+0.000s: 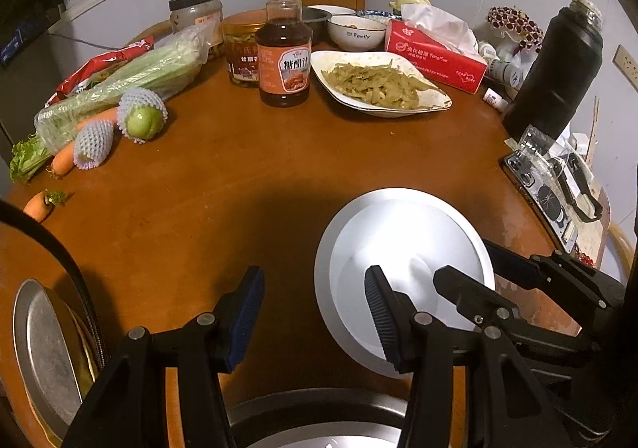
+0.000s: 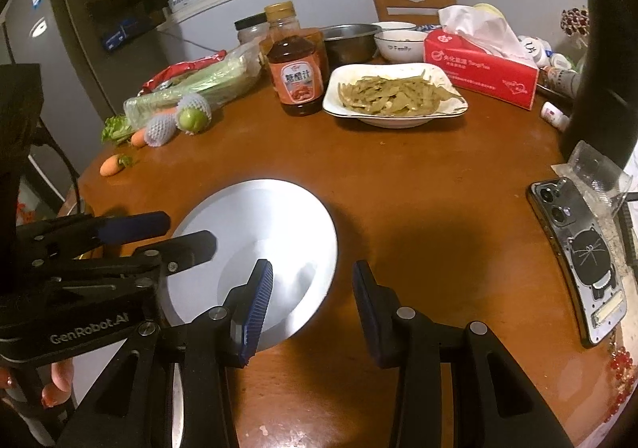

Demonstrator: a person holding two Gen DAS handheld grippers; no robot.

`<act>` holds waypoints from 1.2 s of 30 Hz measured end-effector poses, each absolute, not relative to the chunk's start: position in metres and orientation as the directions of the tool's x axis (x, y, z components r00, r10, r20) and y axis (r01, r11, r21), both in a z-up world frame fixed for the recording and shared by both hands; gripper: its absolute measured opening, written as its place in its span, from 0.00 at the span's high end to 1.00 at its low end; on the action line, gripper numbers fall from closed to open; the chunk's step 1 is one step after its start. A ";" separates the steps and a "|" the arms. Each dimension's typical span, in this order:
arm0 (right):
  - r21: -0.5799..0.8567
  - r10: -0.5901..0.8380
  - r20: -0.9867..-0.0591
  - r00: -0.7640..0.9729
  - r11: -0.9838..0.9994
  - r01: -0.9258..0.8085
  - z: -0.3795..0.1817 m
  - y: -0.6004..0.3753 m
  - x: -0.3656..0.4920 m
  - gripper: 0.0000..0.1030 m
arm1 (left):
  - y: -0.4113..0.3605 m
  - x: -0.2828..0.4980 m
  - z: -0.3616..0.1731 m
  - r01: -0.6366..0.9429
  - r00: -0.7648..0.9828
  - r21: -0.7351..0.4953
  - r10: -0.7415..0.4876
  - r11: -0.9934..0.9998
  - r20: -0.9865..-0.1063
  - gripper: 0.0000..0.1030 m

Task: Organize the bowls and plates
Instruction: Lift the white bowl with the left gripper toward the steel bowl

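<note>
Metal plate (image 2: 255, 244) lies under both open claws.

A round silver plate (image 2: 255, 244) lies flat on the brown wooden table (image 2: 418, 176), near its front edge. The right gripper (image 2: 313, 308) hangs over the plate's right rim, jaws apart with nothing between them, its left blue pad (image 2: 259, 304) above the plate and the other finger over bare wood. The left gripper (image 2: 181, 232) reaches in from the left, its fingers over the plate's left rim. Farther back stand a sauce bottle (image 2: 295, 69), a white dish of greens (image 2: 394, 97) and a red tissue box (image 2: 482, 65); a phone (image 2: 578, 256) lies at the right
</note>
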State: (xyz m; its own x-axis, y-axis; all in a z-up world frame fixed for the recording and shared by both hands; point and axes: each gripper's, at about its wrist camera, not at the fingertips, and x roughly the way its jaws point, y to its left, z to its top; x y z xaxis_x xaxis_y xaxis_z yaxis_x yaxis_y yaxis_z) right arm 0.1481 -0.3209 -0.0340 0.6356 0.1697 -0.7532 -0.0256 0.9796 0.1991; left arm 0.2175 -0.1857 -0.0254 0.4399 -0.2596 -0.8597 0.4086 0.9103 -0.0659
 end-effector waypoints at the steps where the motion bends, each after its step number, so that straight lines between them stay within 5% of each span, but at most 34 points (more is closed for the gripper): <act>1: 0.194 0.166 -0.753 0.636 0.981 -0.027 -0.034 -0.321 0.148 0.58 | -0.186 0.218 -0.026 0.407 0.436 -0.071 -0.262 0.910 -0.861 0.49; 14: 0.208 0.197 -0.737 0.647 0.976 -0.060 -0.034 -0.318 0.147 0.68 | -0.188 0.218 -0.033 0.409 0.399 -0.085 -0.262 0.908 -0.879 0.50; 24: 0.201 0.196 -0.736 0.649 0.977 -0.067 -0.034 -0.316 0.147 0.75 | -0.196 0.212 -0.034 0.445 0.381 -0.097 -0.286 0.890 -0.879 0.68; 36: 0.195 0.190 -0.728 0.659 0.979 -0.067 -0.031 -0.316 0.145 0.76 | -0.196 0.206 -0.026 0.457 0.422 -0.079 -0.295 0.886 -0.858 0.69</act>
State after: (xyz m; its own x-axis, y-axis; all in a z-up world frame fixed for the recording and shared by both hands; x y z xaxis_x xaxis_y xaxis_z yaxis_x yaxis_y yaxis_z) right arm 0.1452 -0.3157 -0.0306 0.6586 0.1901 -0.7281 -0.0673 0.9786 0.1947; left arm 0.2060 -0.1957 -0.0258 0.4216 -0.2945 -0.8576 0.4575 0.8857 -0.0793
